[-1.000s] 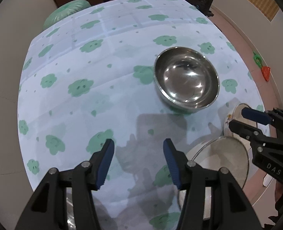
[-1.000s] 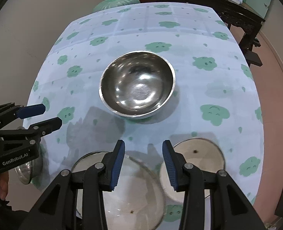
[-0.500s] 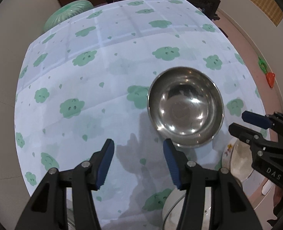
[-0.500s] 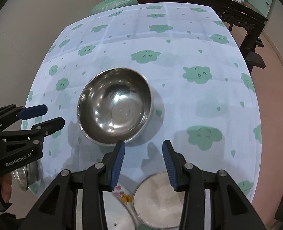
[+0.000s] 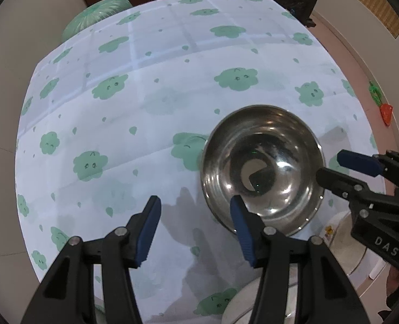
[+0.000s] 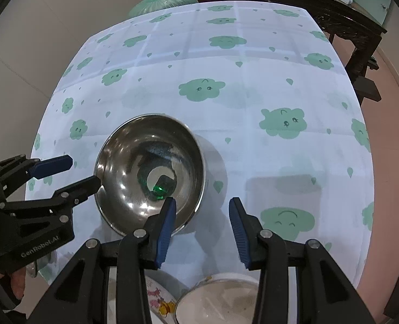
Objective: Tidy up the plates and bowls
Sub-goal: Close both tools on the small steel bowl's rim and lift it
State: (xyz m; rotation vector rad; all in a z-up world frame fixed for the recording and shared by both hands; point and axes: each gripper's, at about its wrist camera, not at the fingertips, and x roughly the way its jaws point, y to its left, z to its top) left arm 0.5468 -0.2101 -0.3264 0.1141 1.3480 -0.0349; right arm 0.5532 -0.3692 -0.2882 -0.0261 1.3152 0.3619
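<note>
A large steel bowl (image 5: 263,167) (image 6: 150,167) stands upright and empty on the white tablecloth with green clouds (image 5: 145,108). My left gripper (image 5: 195,205) (image 6: 82,171) hangs open at the bowl's left side, one finger over the rim and the other outside it. My right gripper (image 6: 202,205) (image 5: 332,166) is open at the bowl's right side in the same way. Neither has anything pressed between its pads. Whether a finger touches the rim I cannot tell.
Near the table's front edge lie a white dish (image 6: 218,297) (image 5: 242,305) and a flower-patterned plate (image 6: 159,299) (image 5: 340,237), partly hidden by the grippers. A small steel bowl (image 6: 32,270) peeks out at the left. A green stool (image 6: 161,0) and dark wooden furniture (image 6: 334,8) stand beyond the table.
Both grippers have moved forward and slightly down toward the steel bowl, which now sits right at their fingertips. The white dishes have slid to the bottom of both views. Jaw openings are unchanged.
</note>
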